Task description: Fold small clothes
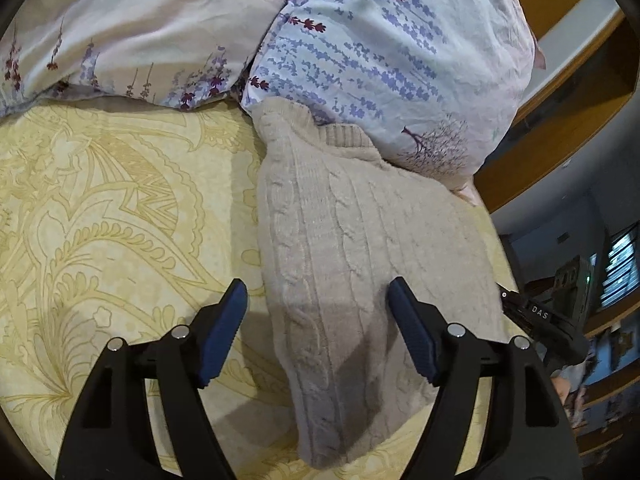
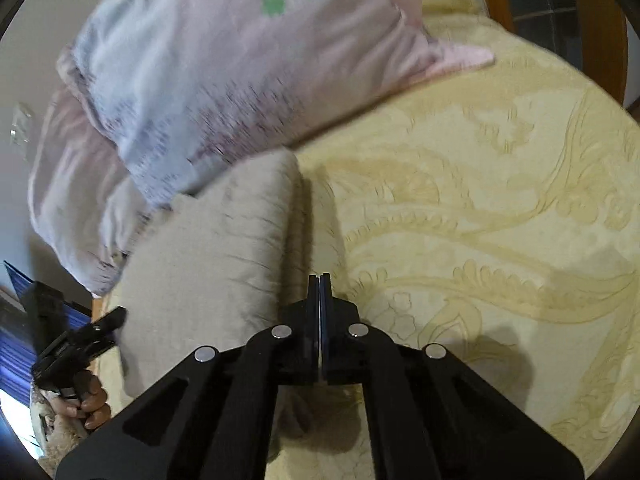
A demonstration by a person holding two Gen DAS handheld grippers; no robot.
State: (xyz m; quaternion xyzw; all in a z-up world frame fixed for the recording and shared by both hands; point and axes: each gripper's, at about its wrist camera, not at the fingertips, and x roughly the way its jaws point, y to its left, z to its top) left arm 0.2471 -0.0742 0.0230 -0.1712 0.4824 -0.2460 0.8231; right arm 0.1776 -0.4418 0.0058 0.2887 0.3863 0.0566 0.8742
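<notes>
Blue-padded left tool [image 1: 318, 294] hung wide open and empty over the folded knit sweater [image 1: 352, 248], apparently just let go. Right tool [image 2: 319, 280], pressed shut on nothing, sat at the sweater's edge, the garment parked against the floral pillow [image 1: 400, 60].

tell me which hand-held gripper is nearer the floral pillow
Left. The left hand-held gripper hangs open over the sweater below the floral pillow; the right hand-held gripper, shut, sits farther back.

A yellow bed sheet [image 1: 100, 208] with a pale paisley pattern covers the bed. At its far side lies a floral pillow [image 1: 392, 60] with blue and dark red flowers, and beside it a pinkish duvet [image 1: 140, 20]. A wooden bed frame [image 1: 560, 128] runs behind the pillow.
</notes>
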